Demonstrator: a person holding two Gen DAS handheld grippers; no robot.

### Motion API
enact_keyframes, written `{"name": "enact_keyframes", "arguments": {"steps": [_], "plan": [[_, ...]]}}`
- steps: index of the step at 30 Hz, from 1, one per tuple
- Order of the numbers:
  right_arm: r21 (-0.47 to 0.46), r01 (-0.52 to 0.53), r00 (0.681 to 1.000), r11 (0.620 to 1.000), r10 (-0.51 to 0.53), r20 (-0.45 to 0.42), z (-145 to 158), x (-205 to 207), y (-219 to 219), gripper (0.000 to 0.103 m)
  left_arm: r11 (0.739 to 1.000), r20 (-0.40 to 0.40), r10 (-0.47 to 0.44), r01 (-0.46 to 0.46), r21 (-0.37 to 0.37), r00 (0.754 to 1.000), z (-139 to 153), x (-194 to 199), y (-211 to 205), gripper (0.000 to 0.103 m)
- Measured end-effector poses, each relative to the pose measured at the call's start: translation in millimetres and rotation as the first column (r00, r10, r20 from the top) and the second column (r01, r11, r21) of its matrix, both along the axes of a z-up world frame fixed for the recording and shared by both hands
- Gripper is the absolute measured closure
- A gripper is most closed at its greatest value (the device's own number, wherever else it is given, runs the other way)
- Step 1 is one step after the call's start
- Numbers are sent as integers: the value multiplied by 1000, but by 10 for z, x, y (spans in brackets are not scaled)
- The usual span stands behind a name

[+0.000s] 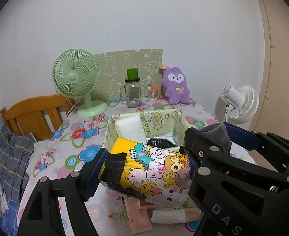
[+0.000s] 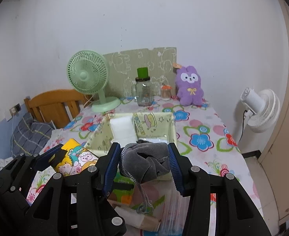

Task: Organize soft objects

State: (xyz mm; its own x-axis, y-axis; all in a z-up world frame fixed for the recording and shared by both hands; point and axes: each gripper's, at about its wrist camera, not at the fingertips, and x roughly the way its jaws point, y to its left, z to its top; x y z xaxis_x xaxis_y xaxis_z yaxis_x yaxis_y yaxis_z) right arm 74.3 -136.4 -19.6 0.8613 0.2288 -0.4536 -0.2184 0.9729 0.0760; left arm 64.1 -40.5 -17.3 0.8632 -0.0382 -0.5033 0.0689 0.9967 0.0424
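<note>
My left gripper is shut on a yellow tissue pack with cartoon animals, held in the air over the near side of the table; the same pack shows at the left of the right wrist view. My right gripper is shut on a grey velvet drawstring pouch, its cord hanging below. Just beyond both stands the pale green fabric storage box, holding a white foam block and something black.
A flower-print cloth covers the table. At the back stand a green fan, a glass jar with green lid, a cotton-swab jar and a purple plush rabbit. A white fan stands right. Packets and a roll lie below.
</note>
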Motion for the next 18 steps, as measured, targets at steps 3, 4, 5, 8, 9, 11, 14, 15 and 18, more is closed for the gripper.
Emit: {"name": "enact_keyframes", "arguments": {"steps": [3, 4, 5, 8, 9, 11, 14, 15, 18], "plan": [[-1, -3, 1000, 1000, 3, 18, 62, 25, 2, 50, 1000, 16, -6, 6, -1, 1000, 58, 22, -8, 23], [-1, -5, 1000, 1000, 5, 24, 83, 37, 2, 50, 1000, 22, -7, 7, -1, 1000, 76, 32, -10, 23], [-1, -7, 1000, 1000, 7, 29, 101, 49, 1, 50, 1000, 26, -6, 6, 0, 1000, 90, 44, -13, 23], [-6, -16, 999, 1000, 16, 36, 130, 100, 7, 50, 1000, 27, -8, 8, -1, 1000, 106, 100, -23, 23], [-8, -18, 999, 1000, 19, 36, 135, 128, 8, 50, 1000, 26, -8, 8, -1, 1000, 104, 121, -24, 23], [-9, -20, 999, 1000, 20, 32, 133, 178, 9, 51, 1000, 21, -8, 8, -1, 1000, 99, 176, -28, 23], [-6, -23, 999, 1000, 23, 27, 130, 254, 4, 50, 1000, 18, -5, 5, 3, 1000, 94, 243, -41, 23], [-5, -24, 999, 1000, 24, 27, 128, 281, 3, 50, 1000, 16, -4, 4, 2, 1000, 91, 266, -40, 23], [-8, -30, 999, 1000, 30, 29, 131, 366, 19, 50, 1000, 20, 1, -1, -3, 1000, 87, 328, -29, 23]]}}
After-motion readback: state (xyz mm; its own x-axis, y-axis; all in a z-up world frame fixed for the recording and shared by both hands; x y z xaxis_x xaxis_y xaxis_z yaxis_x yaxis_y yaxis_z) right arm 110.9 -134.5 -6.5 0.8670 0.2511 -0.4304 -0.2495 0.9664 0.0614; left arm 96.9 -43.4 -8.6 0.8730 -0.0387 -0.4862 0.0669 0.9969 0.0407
